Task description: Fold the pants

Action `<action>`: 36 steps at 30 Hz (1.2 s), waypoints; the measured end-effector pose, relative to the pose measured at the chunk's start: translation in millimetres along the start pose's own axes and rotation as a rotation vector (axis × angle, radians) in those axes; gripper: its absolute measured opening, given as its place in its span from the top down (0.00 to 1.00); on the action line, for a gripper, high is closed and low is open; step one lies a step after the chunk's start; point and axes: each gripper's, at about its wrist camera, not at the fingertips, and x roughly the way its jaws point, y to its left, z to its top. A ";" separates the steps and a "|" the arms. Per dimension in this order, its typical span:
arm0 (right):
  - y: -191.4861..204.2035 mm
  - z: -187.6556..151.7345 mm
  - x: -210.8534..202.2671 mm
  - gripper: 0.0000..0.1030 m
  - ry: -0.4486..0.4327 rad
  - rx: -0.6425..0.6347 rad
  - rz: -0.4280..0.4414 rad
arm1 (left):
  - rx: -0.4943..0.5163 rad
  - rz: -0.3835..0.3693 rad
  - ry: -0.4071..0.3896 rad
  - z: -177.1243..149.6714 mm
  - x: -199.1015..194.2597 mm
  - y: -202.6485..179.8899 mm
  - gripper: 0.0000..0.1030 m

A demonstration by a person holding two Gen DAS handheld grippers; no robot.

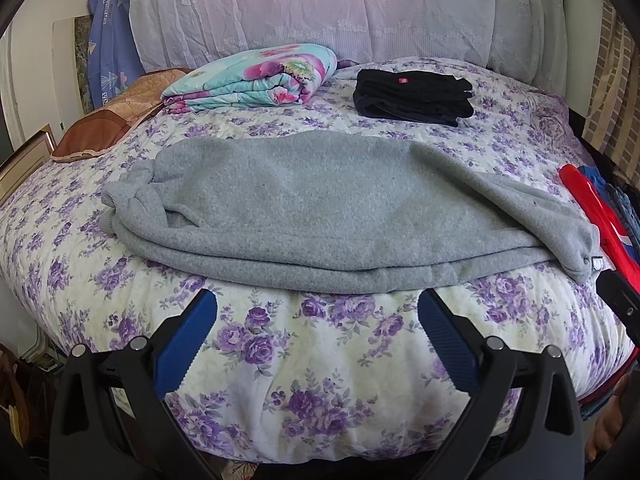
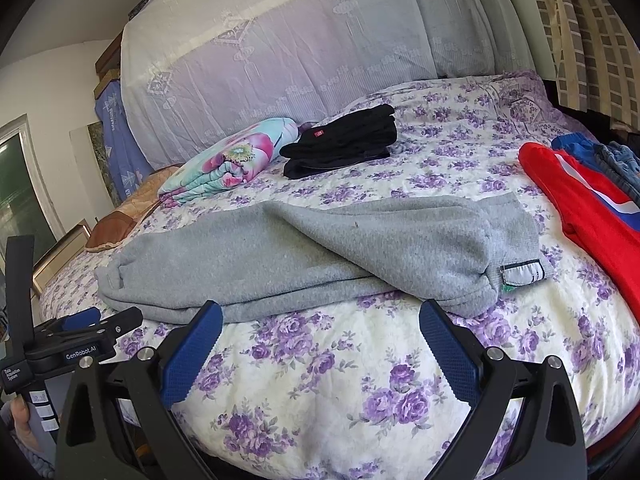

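While both the left gripper (image 1: 318, 344) and right gripper (image 2: 320, 346) hover with fingers apart and empty, we judge the grey pants (image 1: 320, 216) half-folded lengthwise. We should pinch both layers at the cuffs and waistband, then carry one end over evenly.

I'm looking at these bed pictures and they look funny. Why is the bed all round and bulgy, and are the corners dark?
Left wrist view: the fisheye lens bends the bed into a dome, and the corners go black; the gray pants stay sharp. Right wrist view: same bulge and dark corners, and the bright white cover looks washed out.
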 end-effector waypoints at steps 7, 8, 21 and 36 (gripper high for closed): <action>-0.3 -0.5 0.4 0.04 0.003 0.003 0.000 | 0.001 0.000 0.000 -0.3 0.1 0.3 0.05; 0.0 -1.7 0.4 0.04 0.004 0.003 0.000 | 0.001 0.000 0.000 -0.4 0.2 0.2 0.05; -0.3 -2.7 1.0 0.04 0.014 0.009 -0.001 | 0.002 0.001 0.001 -4.6 2.1 -0.7 0.05; -0.7 -1.7 1.4 0.04 0.017 0.011 0.000 | 0.002 0.000 0.004 -2.4 2.2 -0.5 0.05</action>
